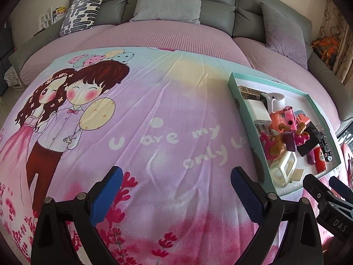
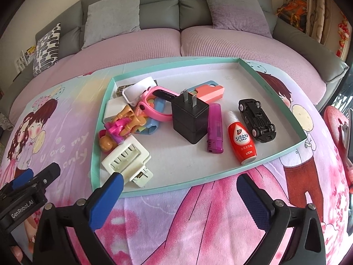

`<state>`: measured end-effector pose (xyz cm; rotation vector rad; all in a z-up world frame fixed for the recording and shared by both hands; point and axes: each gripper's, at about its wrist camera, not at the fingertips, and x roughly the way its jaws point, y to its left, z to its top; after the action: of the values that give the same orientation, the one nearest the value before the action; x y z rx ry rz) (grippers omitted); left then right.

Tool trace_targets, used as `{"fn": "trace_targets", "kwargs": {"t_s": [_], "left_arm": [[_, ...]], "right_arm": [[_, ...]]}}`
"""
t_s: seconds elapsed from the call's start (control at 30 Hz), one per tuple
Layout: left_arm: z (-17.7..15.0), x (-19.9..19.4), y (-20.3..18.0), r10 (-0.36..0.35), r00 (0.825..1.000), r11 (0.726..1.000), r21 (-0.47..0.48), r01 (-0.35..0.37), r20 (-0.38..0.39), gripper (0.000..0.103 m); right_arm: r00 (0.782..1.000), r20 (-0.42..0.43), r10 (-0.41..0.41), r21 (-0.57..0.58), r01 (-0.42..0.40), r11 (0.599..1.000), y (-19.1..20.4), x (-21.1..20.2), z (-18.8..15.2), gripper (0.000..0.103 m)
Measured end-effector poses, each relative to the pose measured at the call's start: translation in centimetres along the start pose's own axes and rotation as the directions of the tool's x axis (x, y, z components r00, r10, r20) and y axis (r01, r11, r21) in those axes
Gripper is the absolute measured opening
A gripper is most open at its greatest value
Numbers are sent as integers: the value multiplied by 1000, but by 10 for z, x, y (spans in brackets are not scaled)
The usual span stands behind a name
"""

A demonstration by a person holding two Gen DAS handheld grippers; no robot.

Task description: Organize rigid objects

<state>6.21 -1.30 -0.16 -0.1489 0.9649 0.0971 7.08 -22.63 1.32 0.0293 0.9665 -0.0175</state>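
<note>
Now both my tongs hang open and empty over the cartoon blanket (image 1: 167,114): the left tongs (image 1: 176,184) left of the teal tray (image 2: 273,156), the right tongs (image 2: 179,191) at its near edge. Inside lie a black charger (image 2: 189,119), purple lighter (image 2: 214,128), red bottle (image 2: 241,137), black toy car (image 2: 257,119) and white clip (image 2: 125,154).

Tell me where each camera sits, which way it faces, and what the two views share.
Left wrist: on the left tool, facing the printed blanket toward the grey sofa; its open fingers show, the right tool at the right edge.
Right wrist: on the right tool, facing the teal tray of small objects; its open fingers show, the left tool at left.
Shared: teal tray, blanket, sofa, black charger, red bottle.
</note>
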Motion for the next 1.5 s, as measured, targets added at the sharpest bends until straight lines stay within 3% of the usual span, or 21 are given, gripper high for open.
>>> {"fn": "trace_targets", "kwargs": {"t_s": [0.27, 0.8, 0.97, 1.5], "left_arm": [[0, 4, 2, 53, 998, 998, 15, -53, -19, 98], [-3, 9, -9, 80, 996, 995, 57, -78, -49, 98], [-3, 12, -10, 130, 990, 989, 78, -126, -54, 98], [-4, 13, -11, 130, 989, 988, 89, -123, -75, 98]], "right_arm": [[1000, 6, 11, 2, -11, 1000, 1, -2, 2, 103], [1000, 2, 6, 37, -6, 999, -9, 1, 1, 103], [1000, 0, 2, 43, -2, 999, -8, 3, 1, 103], [1000, -7, -4, 38, 5, 999, -8, 7, -1, 103]]}}
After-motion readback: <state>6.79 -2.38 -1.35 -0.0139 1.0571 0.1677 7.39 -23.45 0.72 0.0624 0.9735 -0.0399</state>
